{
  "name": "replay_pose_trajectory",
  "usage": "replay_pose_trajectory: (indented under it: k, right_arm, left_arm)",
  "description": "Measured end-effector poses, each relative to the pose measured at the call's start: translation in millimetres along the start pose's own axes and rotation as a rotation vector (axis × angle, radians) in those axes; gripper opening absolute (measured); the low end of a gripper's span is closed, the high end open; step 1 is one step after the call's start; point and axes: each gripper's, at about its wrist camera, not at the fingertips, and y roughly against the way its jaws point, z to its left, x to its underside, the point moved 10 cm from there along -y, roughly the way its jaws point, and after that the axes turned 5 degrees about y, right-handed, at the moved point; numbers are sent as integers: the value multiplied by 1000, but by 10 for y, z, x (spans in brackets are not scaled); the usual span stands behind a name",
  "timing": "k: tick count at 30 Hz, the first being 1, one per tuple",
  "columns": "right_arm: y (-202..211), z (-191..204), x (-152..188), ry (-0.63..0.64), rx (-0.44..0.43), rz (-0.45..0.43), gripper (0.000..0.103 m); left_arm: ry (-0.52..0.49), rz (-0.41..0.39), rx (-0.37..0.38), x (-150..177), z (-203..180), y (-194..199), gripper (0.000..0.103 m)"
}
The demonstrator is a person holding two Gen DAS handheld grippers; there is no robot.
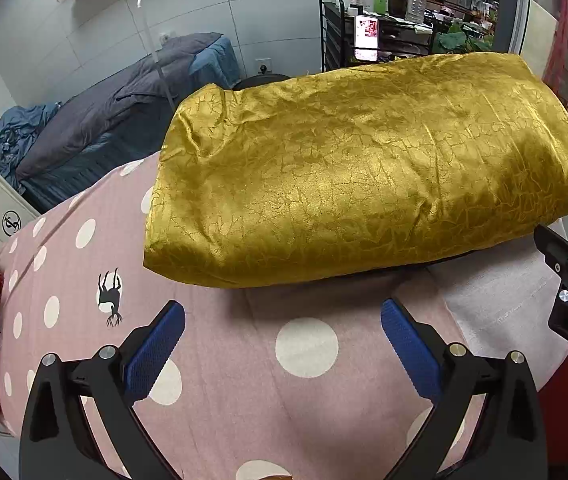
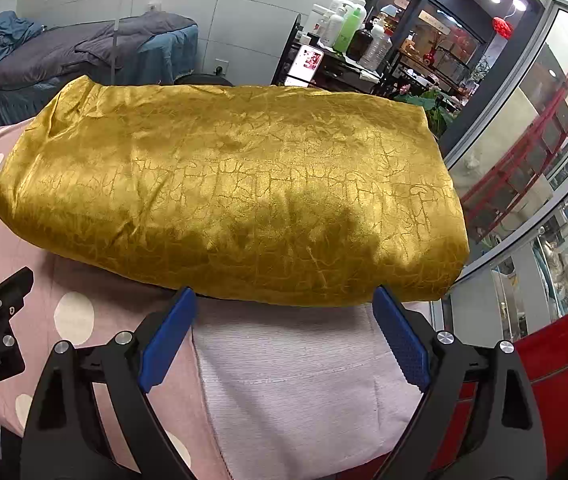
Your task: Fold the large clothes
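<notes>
Gold garment (image 1: 363, 168) lies folded at the far right of the pink dotted sheet (image 1: 244, 380). Soft, slick, likely bulky; grip its near edge. Left gripper (image 1: 282, 344) and right gripper (image 2: 284, 332) both spread, empty.

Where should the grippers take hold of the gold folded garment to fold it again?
Probably the near long edge of the gold garment, from the front. It lies as a wide, puffy bundle across the polka-dot sheet, and that edge hangs slightly raised, leaving room for a lower finger. The right gripper is open just before it; the left gripper, also open, sits further back.
</notes>
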Motion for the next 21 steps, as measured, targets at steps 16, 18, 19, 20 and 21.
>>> replay_pose_trajectory:
  k: [16,18,19,20,21]
  right_arm:
    - [-14,33,2,8,-2,4,89]
    - [-13,40,2,9,-3,4,89]
    - [-13,39,3,9,-2,3,89]
    - [-13,38,4,8,-2,4,89]
    - [-14,39,5,8,-3,4,89]
  left_arm:
    - [-1,1,12,18,-16,2,97]
    - [1,7,16,26,-19,-1,97]
    - [2,10,19,27,-20,-3,97]
    - [3,11,22,29,-23,-4,97]
    - [3,12,24,31,-24,-5,97]
